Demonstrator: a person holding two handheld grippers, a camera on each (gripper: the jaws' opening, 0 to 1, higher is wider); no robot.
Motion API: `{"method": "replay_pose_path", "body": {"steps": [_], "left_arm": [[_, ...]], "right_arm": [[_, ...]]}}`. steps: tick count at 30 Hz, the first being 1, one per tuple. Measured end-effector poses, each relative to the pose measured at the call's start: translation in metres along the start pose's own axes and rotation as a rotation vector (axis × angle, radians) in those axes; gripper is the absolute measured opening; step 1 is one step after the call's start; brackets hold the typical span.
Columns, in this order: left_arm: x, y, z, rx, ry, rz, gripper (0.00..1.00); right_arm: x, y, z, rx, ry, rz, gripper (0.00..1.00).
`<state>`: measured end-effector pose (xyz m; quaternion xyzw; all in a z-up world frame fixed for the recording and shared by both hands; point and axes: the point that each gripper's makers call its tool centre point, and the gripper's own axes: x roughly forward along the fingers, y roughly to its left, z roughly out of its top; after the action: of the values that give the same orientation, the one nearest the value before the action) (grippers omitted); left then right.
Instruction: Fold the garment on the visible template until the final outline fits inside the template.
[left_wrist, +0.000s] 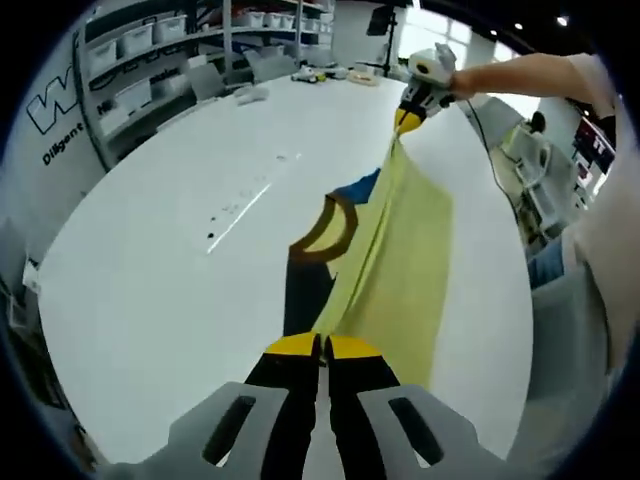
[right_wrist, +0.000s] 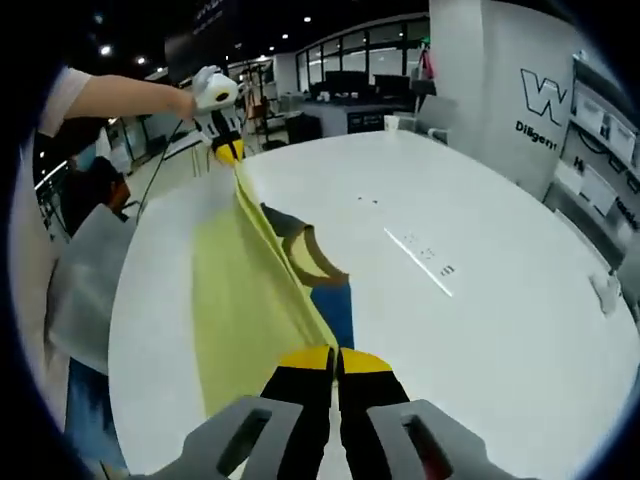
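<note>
Fingers of my left gripper (left_wrist: 322, 347) and right gripper (right_wrist: 336, 352) each clamp one end of the yellow garment (left_wrist: 400, 270), stretched taut between them, hanging onto the white counter (left_wrist: 180, 250).

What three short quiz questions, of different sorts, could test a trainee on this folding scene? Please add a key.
1. True or false: both grippers are shut on the yellow garment.
2. What colour is the table? A white, B black, C green.
3. Fill in: the garment hangs stretched between the left gripper and the ___ gripper.

Key: 1 true; 2 A; 3 right.
</note>
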<state>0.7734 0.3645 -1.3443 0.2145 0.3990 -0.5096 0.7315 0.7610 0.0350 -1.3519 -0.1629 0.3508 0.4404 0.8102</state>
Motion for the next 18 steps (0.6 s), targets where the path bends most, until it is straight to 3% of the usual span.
{"method": "replay_pose_path", "body": {"steps": [18], "left_arm": [[0.044,0.048,-0.019,-0.203,0.026,0.101,0.02]], "right_arm": [[0.05,-0.03,-0.02,0.152,0.032,-0.085,0.0]]}}
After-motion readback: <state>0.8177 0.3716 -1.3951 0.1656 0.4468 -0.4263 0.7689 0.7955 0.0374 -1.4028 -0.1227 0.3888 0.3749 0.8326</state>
